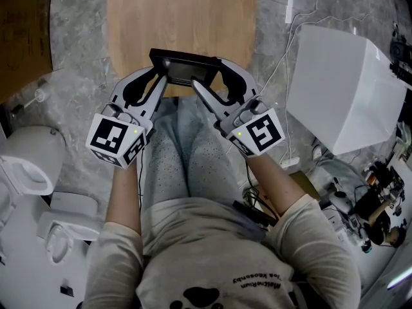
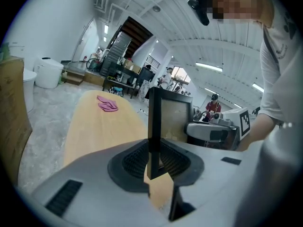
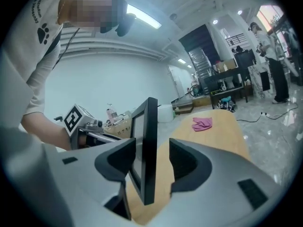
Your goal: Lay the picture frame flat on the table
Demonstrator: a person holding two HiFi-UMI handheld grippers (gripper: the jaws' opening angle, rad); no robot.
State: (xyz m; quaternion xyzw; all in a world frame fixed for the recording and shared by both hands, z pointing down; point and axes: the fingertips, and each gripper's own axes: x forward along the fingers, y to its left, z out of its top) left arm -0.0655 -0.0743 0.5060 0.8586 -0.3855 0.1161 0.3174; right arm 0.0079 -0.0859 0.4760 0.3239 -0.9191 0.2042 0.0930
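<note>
The black picture frame [image 1: 187, 68] stands on edge at the near end of the wooden table [image 1: 180, 18]. My left gripper [image 1: 159, 74] holds its left side. In the left gripper view the pads press on the frame's edge [image 2: 154, 126], so the left gripper [image 2: 154, 162] is shut on it. My right gripper [image 1: 209, 74] is at the frame's right side. In the right gripper view the frame [image 3: 144, 145] stands between the jaws with a gap on each side, so the right gripper [image 3: 149, 162] is open.
A pink cloth [image 2: 107, 104] lies at the far end of the table [image 2: 94, 126]. A white box [image 1: 341, 89] stands to the table's right, a brown carton [image 1: 22, 40] to its left. Cables [image 1: 283, 63] run over the floor. The person's knees are right under the grippers.
</note>
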